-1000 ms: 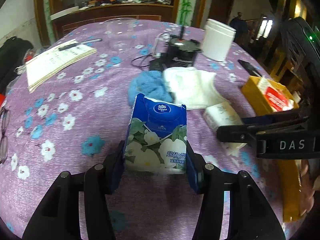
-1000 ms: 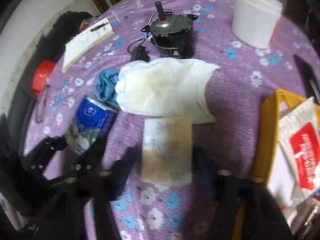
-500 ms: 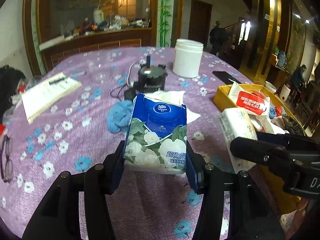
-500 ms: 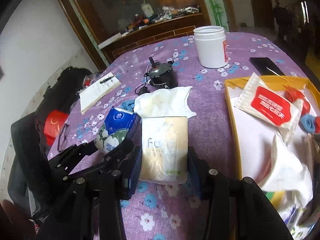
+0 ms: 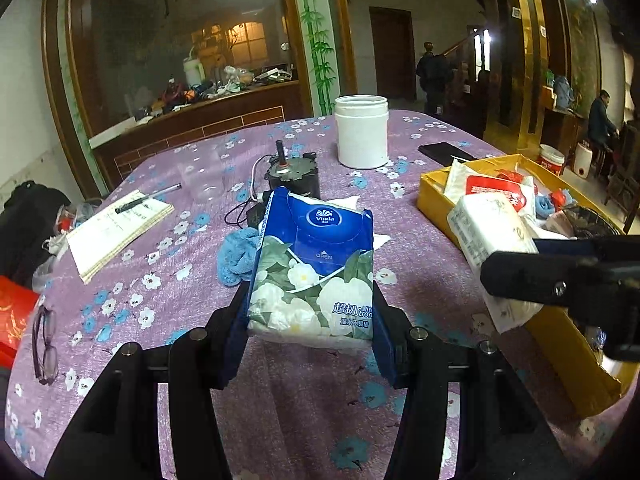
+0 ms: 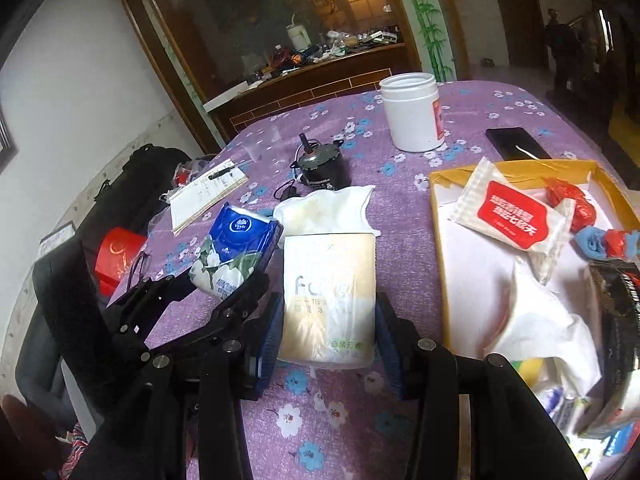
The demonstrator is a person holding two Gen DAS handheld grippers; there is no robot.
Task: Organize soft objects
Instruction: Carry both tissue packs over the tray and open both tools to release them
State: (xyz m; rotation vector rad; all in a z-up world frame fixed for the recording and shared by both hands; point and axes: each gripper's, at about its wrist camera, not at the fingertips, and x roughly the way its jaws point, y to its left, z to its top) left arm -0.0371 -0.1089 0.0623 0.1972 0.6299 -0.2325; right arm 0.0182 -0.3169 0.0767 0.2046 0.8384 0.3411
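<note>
Purple floral cloth covered our table [image 5: 120, 320]. We kept both jaws pinching tissue packs, the blue pack [image 5: 316, 268] left, the beige pack [image 6: 330, 300] right, aiming squarely for the yellow box [image 6: 444, 240].

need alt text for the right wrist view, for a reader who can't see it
The right gripper clamps a cream tissue pack above a purple floral tablecloth, beside the left gripper holding a blue tissue pack. To the right, a yellow box holds wrapped soft items; a white cloth lies behind.
</note>
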